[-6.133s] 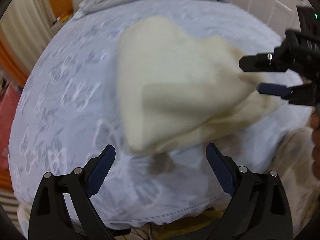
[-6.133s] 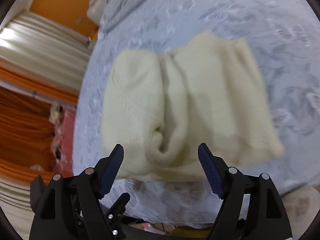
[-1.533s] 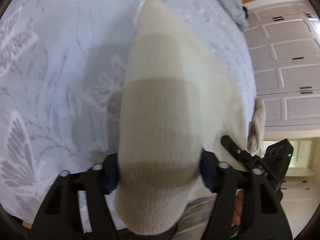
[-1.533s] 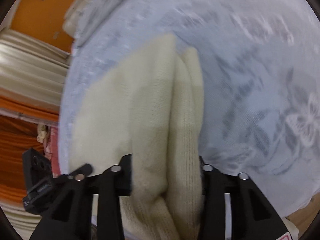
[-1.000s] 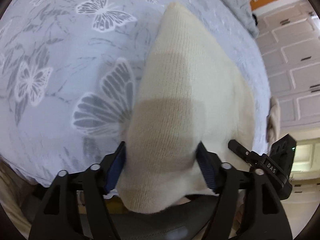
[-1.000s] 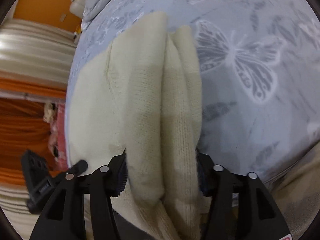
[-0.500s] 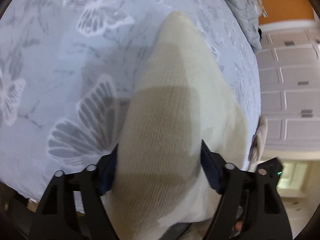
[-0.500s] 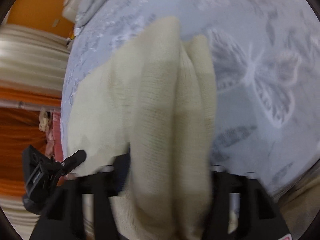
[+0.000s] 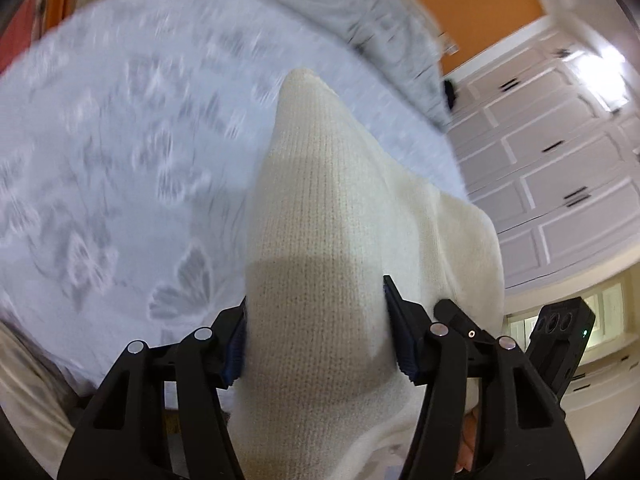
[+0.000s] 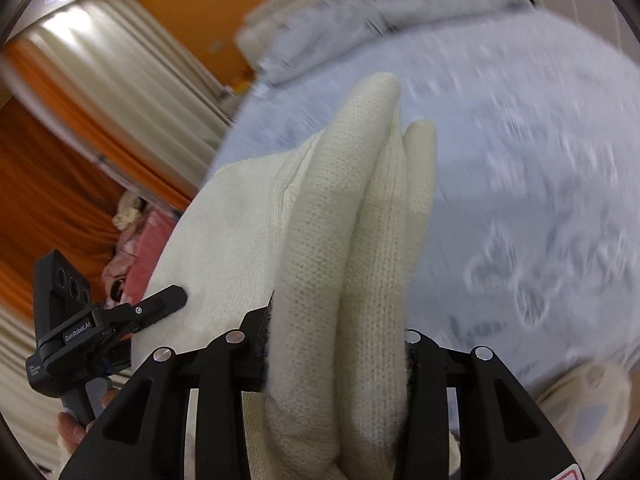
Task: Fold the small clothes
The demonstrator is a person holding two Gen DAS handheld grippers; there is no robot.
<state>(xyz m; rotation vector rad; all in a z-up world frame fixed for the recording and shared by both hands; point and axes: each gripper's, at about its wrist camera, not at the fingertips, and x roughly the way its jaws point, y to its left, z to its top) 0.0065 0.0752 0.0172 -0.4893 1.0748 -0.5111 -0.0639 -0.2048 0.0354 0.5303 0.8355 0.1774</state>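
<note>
Both grippers pinch the cream knit sweater [image 9: 320, 240]: left gripper [image 9: 316, 336], right gripper [image 10: 336, 344], jaws just tightened. I'd keep the held edges level and lay the far end toward twelve o'clock on the butterfly bedspread [image 9: 120, 140].

Bed cover [image 9: 120, 140], butterfly print: bare from 9 to 12 o'clock in the left view, 1 to 4 in the right. Cream knit [image 9: 320, 260] fills the middle, blocking the way ahead. Rumpled grey bedding [image 9: 360, 20] at 12. Wardrobe doors [image 9: 560, 160] at 3. Curtains [image 10: 100, 100] at 10 in the right view.
</note>
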